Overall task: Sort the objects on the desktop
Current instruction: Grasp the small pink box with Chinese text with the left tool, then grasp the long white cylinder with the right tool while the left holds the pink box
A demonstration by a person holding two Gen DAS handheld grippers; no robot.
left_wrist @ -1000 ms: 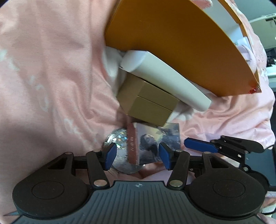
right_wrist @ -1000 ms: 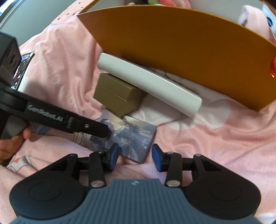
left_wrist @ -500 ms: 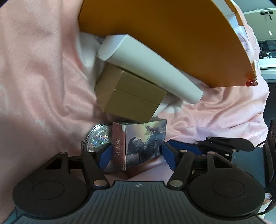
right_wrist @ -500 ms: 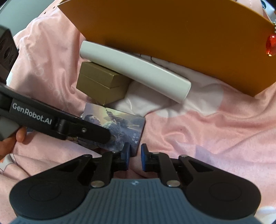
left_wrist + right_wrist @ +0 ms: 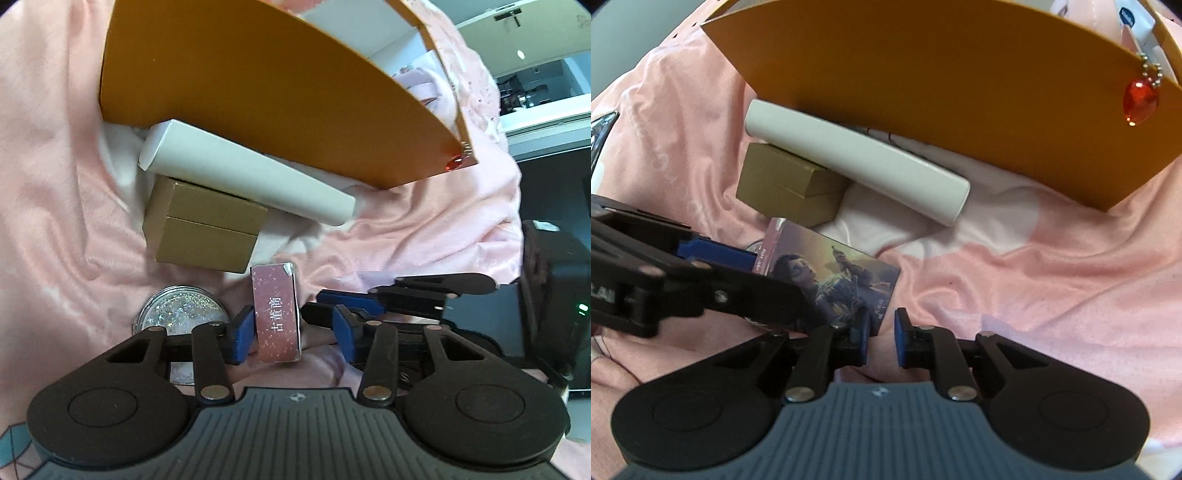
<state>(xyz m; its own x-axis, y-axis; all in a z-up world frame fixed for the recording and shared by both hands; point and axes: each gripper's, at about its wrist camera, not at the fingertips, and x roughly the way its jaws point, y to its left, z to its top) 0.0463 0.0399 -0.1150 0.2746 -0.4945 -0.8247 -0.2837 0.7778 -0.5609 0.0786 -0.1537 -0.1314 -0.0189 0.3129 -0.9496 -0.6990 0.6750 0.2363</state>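
Observation:
The picture box (image 5: 277,317) stands on edge on the pink cloth (image 5: 55,203), its glittery pink side facing my left camera. My left gripper (image 5: 291,334) straddles it, jaws closing: the left pad touches the box, the right pad stands apart. In the right wrist view the box's printed face (image 5: 842,273) shows. My right gripper (image 5: 881,336) has a narrow gap, opening slightly, with the box's lower corner at its left fingertip and cloth showing between the pads. The left gripper's fingers (image 5: 713,251) reach in from the left.
A gold-brown box (image 5: 207,229) lies behind the picture box, under a long white box (image 5: 240,177). A large orange box (image 5: 258,92) with a red gem charm (image 5: 1139,99) stands at the back. A round glitter jar (image 5: 181,310) lies by the left finger. Black equipment (image 5: 554,277) is on the right.
The picture box has turned from lying tilted to standing on its narrow edge. The left jaws widened, then narrowed around it. The right jaws went from wide apart to a narrow gap.

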